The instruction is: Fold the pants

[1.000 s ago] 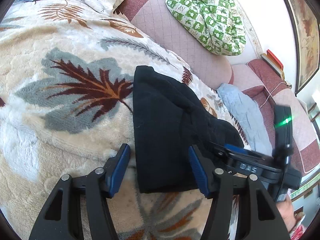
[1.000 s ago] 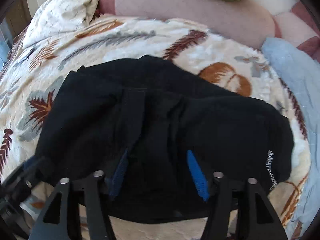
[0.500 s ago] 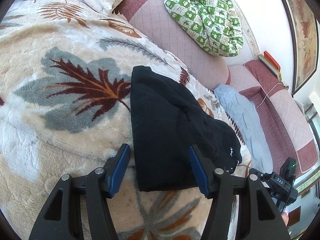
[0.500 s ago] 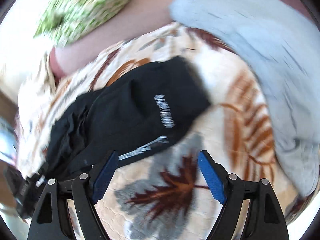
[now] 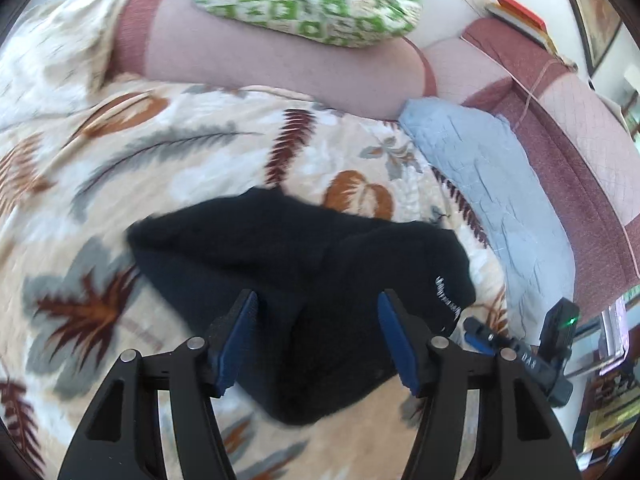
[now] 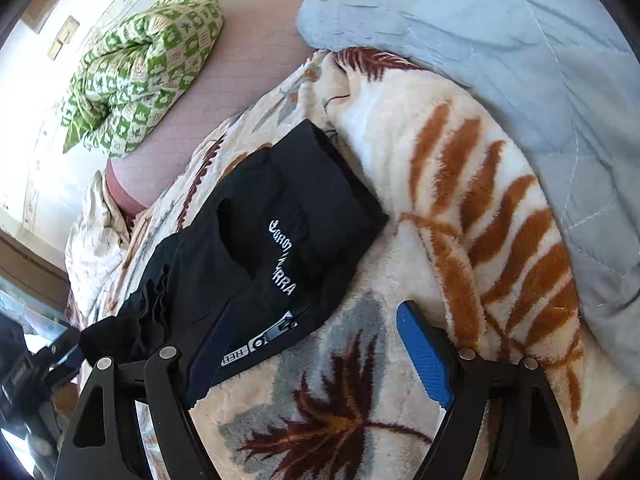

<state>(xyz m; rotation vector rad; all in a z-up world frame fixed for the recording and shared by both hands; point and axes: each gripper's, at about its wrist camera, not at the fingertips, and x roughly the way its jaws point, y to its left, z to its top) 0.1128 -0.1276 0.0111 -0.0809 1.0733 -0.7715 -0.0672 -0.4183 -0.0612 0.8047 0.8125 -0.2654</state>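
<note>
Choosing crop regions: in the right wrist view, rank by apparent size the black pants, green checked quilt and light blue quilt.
1. light blue quilt, though it runs out of frame.
2. black pants.
3. green checked quilt, which lies farther from the camera, so only its apparent size is smallest.

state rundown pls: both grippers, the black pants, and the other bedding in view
left gripper: open, over the pants, nothing gripped
right gripper: open wide, beside the pants, nothing gripped
black pants: folded into a compact bundle, lying on the leaf-print blanket, zipper pull and white lettering facing up
leaf-print blanket: spread out under the pants
green checked quilt: bunched up on the pink mattress
blue quilt: lying crumpled along the blanket's edge
</note>
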